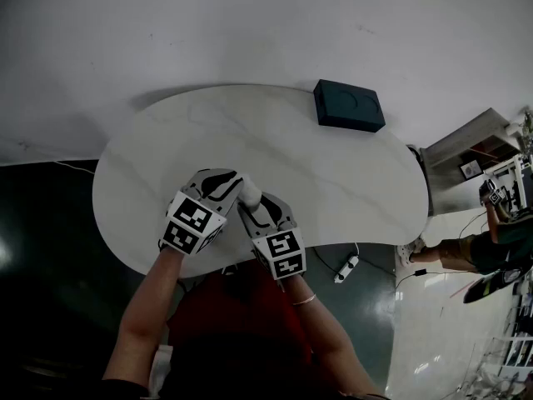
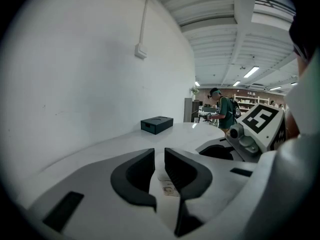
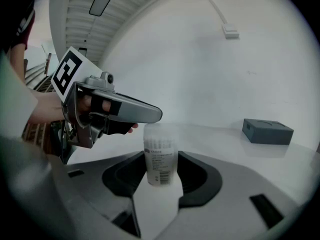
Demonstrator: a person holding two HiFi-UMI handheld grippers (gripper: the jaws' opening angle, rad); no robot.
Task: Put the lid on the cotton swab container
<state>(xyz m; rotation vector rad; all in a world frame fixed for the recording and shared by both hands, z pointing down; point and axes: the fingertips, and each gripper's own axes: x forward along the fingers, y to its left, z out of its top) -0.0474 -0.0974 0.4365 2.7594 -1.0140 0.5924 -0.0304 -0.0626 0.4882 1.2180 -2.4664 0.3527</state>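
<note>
Right gripper view, item one: the right gripper (image 3: 161, 160) has its jaws closed on the cotton swab container (image 3: 160, 151), one pad on each side of the body. The container stands upright, its printed label facing my camera. Item two: the lid (image 3: 160, 130), a clear cap at the container's top, lies directly under the tip of the left gripper (image 3: 150, 115), which reaches in from the left side. I cannot tell whether the lid is fully seated. Left gripper view: the jaws are drawn close with only a narrow slit between them, and a pale surface with a small label shows through that slit. I cannot tell whether the pads actually pinch anything. Head view: both grippers meet at the near edge of the white table (image 1: 350, 190), with the container between their tips. Item three: a dark box (image 1: 348, 105) sits at the table's far edge, well apart from the grippers. Item four: a power strip (image 1: 346, 267) lies on the floor beside the table.
</note>
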